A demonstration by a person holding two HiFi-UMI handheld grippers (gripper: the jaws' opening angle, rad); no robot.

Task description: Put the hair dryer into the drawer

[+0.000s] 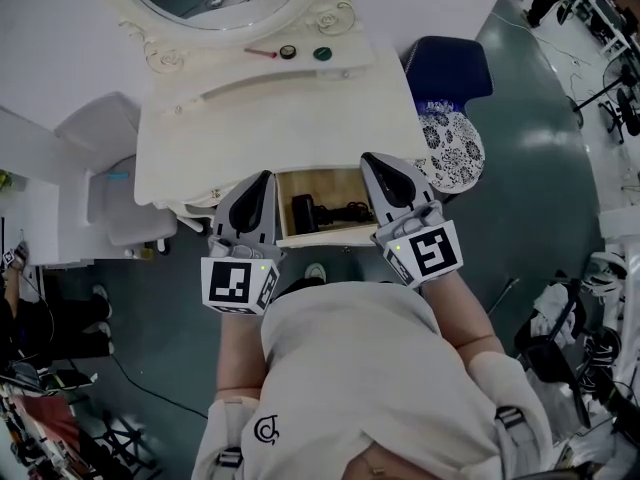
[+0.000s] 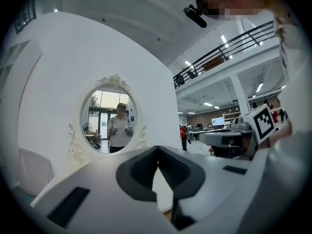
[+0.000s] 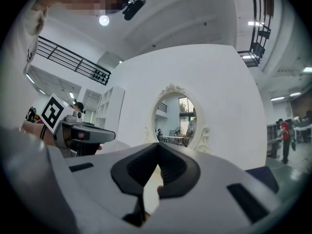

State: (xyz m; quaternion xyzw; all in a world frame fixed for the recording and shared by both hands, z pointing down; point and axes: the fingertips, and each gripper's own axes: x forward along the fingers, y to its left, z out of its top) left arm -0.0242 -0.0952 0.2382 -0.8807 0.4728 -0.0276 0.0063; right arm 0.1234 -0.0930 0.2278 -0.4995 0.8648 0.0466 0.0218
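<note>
Jaws pressed together on nothing, our left grey hand-held gripper [image 1: 265, 178] hangs just left of the open wooden drawer [image 1: 318, 236] in the white vanity table [image 1: 290, 118]. The black hair dryer [image 1: 325, 211] lies inside, long axis left-to-right. Our right gripper [image 1: 369, 159], likewise closed and empty, flanks the drawer's right side, about equally near.

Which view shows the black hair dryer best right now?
Head view: the black hair dryer lies plainly inside the open wooden drawer. Both gripper views look over their jaws at the white-framed oval mirror; neither shows it.
</note>
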